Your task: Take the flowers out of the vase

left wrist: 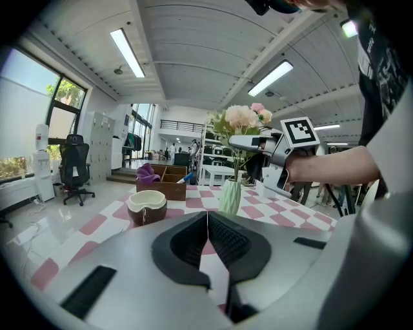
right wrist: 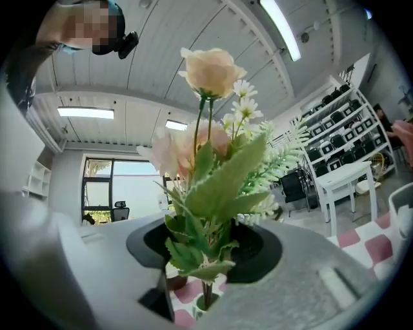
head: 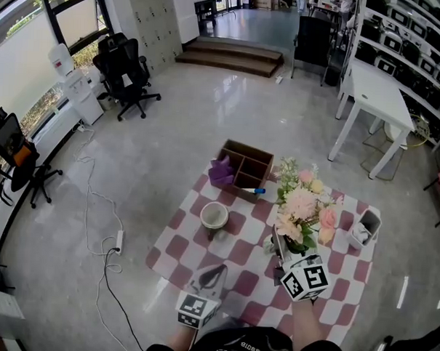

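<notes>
Holds the left gripper closed and empty, low at the near edge of the checked cloth. Clamps the right gripper on the leafy stems of the flowers, just above the vase, with stem ends seemingly inside its mouth. Risks dragging the unsteadied vase up and tipping it if the stems bind; risks stripping leaves if the grip sits on foliage. Shows the bowl and, farther back, the wooden box, apart from the vase
</notes>
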Action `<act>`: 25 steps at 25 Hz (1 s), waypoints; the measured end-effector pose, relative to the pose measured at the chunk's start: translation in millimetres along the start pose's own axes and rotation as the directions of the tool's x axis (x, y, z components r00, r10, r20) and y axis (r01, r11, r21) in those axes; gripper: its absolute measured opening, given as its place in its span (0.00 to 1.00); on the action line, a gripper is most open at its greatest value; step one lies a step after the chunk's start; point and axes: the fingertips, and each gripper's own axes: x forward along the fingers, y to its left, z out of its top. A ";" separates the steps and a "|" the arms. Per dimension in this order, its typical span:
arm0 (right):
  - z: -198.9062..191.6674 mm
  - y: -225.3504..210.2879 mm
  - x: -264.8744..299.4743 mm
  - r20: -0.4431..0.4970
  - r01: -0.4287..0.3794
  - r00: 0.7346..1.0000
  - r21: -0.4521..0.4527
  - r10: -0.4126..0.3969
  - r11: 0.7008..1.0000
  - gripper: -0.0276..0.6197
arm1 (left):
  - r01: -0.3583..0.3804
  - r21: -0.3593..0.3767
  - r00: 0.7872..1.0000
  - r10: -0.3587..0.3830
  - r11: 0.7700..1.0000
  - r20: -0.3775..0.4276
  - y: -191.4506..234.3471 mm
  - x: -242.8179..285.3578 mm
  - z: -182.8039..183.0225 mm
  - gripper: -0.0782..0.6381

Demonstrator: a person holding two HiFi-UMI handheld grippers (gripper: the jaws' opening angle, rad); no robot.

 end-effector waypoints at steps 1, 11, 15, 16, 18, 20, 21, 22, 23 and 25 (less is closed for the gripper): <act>8.2 2.5 0.0 0.018 -0.008 1.000 -0.009 0.008 1.000 0.34 | 0.000 0.000 1.000 0.000 1.000 0.001 -0.3 0.0 1.0 0.13; 88.5 27.1 -6.9 0.174 -0.056 0.983 -0.068 0.067 0.996 0.31 | 0.019 0.004 1.000 -0.019 1.000 0.018 -6.0 1.3 5.0 0.13; 105.7 30.0 -16.7 0.201 -0.050 0.977 -0.076 0.065 0.996 0.30 | 0.034 0.006 0.999 -0.034 0.999 0.028 -9.3 0.1 4.5 0.13; 109.7 30.4 -19.6 0.207 -0.046 0.976 -0.083 0.063 0.995 0.30 | 0.037 0.006 0.999 -0.037 0.999 0.027 -10.2 0.0 4.0 0.13; 117.9 30.9 -25.7 0.219 -0.037 0.974 -0.095 0.057 0.995 0.30 | 0.048 0.008 0.998 -0.048 0.999 0.034 -12.9 0.3 4.1 0.13; 126.4 30.7 -31.6 0.237 -0.029 0.970 -0.095 0.051 0.995 0.29 | 0.060 0.015 0.997 -0.061 0.998 0.042 -15.1 1.3 4.6 0.13; 129.9 30.1 -34.5 0.245 -0.025 0.968 -0.092 0.047 0.995 0.29 | 0.066 0.018 0.997 -0.067 0.998 0.043 -16.1 2.0 4.8 0.13; 132.9 29.1 -37.5 0.250 -0.020 0.967 -0.090 0.042 0.996 0.29 | 0.072 0.020 0.996 -0.073 0.997 0.042 -17.3 2.7 4.9 0.13; 135.2 27.8 -40.7 0.252 -0.014 0.967 -0.088 0.036 0.996 0.28 | 0.077 0.021 0.996 -0.078 0.997 0.038 -18.7 3.0 4.9 0.13; 138.1 24.7 -48.0 0.249 0.003 0.968 -0.089 0.019 0.996 0.28 | 0.090 0.023 0.995 -0.091 0.996 0.038 -22.3 3.0 5.6 0.13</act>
